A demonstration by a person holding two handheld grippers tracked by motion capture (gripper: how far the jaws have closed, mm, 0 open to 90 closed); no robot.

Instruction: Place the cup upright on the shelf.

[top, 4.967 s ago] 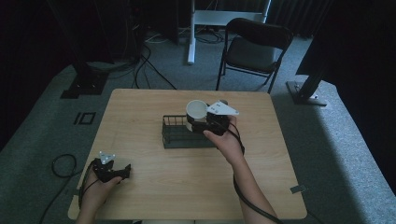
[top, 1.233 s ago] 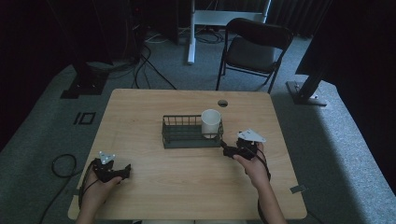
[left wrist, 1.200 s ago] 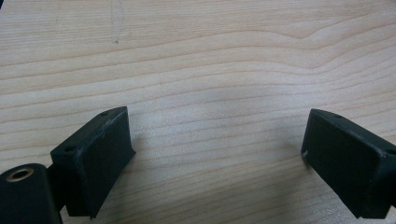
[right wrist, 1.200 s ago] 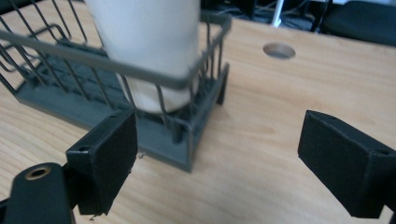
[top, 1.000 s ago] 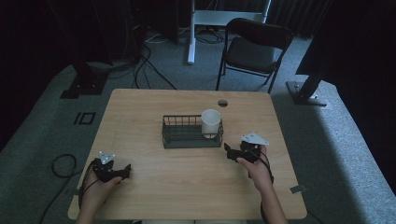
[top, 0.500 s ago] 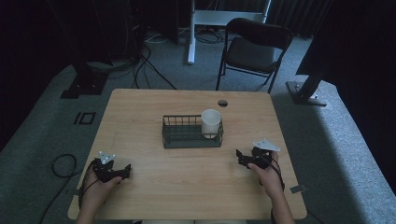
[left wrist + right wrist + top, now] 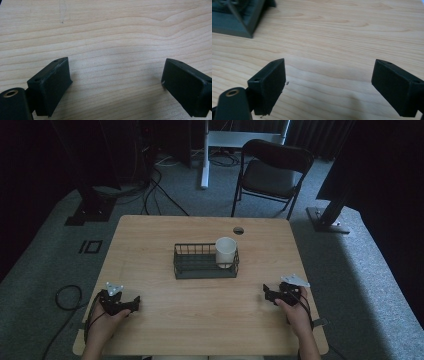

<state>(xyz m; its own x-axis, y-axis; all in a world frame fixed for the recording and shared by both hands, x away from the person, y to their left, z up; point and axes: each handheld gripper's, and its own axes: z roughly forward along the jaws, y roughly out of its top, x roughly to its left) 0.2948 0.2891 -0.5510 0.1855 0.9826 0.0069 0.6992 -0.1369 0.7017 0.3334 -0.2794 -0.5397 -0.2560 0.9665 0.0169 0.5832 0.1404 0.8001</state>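
White cup [image 7: 226,252] upright inside wire basket [image 7: 200,267]

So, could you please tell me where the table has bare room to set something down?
The table is bare between the left claw and right claw, in front of the wire basket, and along both of the basket's sides. Only the basket's right end is crowded, by the white cup.

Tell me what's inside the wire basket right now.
A white cup stands upright at the right end of the wire basket. The rest of the basket looks empty. The cup's inside is too dim to tell, and its base is screened by the basket wall.
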